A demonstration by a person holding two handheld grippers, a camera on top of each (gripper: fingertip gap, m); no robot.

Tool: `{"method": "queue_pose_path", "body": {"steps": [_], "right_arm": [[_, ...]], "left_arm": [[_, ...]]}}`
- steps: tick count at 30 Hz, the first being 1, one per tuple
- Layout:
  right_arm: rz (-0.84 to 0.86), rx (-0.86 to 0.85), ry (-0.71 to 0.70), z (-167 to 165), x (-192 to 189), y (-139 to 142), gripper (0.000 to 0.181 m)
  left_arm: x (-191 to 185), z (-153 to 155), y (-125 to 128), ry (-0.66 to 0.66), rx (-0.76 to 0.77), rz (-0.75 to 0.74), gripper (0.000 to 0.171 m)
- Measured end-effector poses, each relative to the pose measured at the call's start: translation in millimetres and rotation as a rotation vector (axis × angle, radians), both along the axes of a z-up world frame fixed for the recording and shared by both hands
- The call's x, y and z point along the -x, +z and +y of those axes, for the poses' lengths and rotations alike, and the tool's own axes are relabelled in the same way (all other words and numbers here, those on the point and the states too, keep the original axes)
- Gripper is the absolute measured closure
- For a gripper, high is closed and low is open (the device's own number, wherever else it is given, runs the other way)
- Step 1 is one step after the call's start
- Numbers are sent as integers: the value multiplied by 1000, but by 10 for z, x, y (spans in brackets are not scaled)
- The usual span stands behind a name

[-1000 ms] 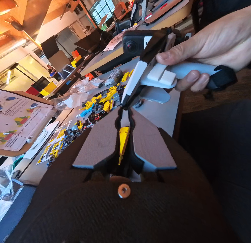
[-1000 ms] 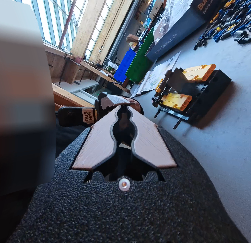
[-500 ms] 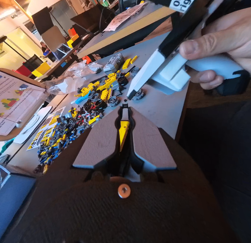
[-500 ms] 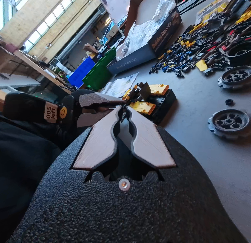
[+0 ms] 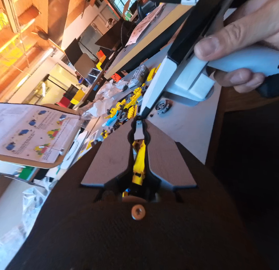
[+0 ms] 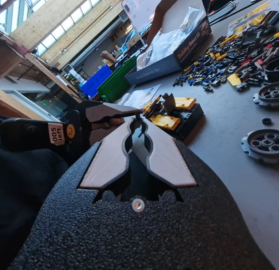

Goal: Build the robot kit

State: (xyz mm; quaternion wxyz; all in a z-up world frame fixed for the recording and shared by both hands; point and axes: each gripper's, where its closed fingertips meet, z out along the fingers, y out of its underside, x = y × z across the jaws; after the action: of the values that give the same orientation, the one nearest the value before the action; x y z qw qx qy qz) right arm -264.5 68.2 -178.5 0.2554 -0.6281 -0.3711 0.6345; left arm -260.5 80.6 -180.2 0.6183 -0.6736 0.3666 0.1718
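My left gripper point(image 5: 138, 119) is shut on a flat yellow piece point(image 5: 138, 160) that lies deep between its fingers. A small black pin point(image 5: 138, 118) sits at its fingertips. My right gripper point(image 6: 137, 119) meets those tips from the side; it also shows in the left wrist view point(image 5: 145, 110), held by a hand point(image 5: 235, 41). The black pin point(image 6: 137, 116) stands between the right fingertips, with a thin gap on one side. The left gripper point(image 6: 135, 112) reaches in from the left and touches the pin from above.
A black and yellow assembly point(image 6: 178, 112) lies just beyond the tips, with a booklet point(image 6: 141, 95) behind it. Two grey wheels point(image 6: 262, 142) lie to the right. A pile of small parts point(image 6: 226, 63) and an open box point(image 6: 158, 66) lie farther back. The table edge point(image 5: 211, 127) is near. Left and right tips are no more than a few centimetres apart.
The right gripper had drawn away half a second ago and has come back to the left gripper's tips. Its jaws have parted a little. The left keeps the yellow piece.
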Motion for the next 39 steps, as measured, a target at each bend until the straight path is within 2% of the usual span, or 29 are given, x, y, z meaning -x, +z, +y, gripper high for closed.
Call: {"method": "queue_pose_path", "body": {"steps": [6, 12, 15, 18, 19, 21, 24, 28, 32, 39], "right_arm": [[21, -114, 5, -60, -6, 31, 175], [32, -199, 17, -118, -37, 61, 175], [40, -229, 89, -192, -90, 111, 175], [70, -118, 223, -287, -179, 173, 175], [86, -46, 299, -349, -220, 199, 175], [84, 81, 434, -436, -287, 208, 175], [21, 184, 590, -555, -322, 162, 175], [-67, 233, 704, -698, -295, 107, 174], [-81, 284, 764, -762, -295, 137, 174], [-124, 344, 790, -832, -290, 46, 174]], "left_arm": [[-58, -47, 25, -28, -84, 150, 168], [-92, -104, 38, -77, -25, -29, 168], [-181, -216, 90, -182, -17, -117, 161], [-176, -382, 133, -288, 51, -181, 152], [-197, -466, 129, -362, 90, -184, 148], [-171, -582, 165, -478, 159, -200, 153], [-219, -751, 200, -669, 351, -260, 153], [-263, -723, 272, -716, 346, -212, 155], [-366, -820, 108, -790, 419, -135, 156], [-383, -837, 54, -780, 393, -91, 163]]}}
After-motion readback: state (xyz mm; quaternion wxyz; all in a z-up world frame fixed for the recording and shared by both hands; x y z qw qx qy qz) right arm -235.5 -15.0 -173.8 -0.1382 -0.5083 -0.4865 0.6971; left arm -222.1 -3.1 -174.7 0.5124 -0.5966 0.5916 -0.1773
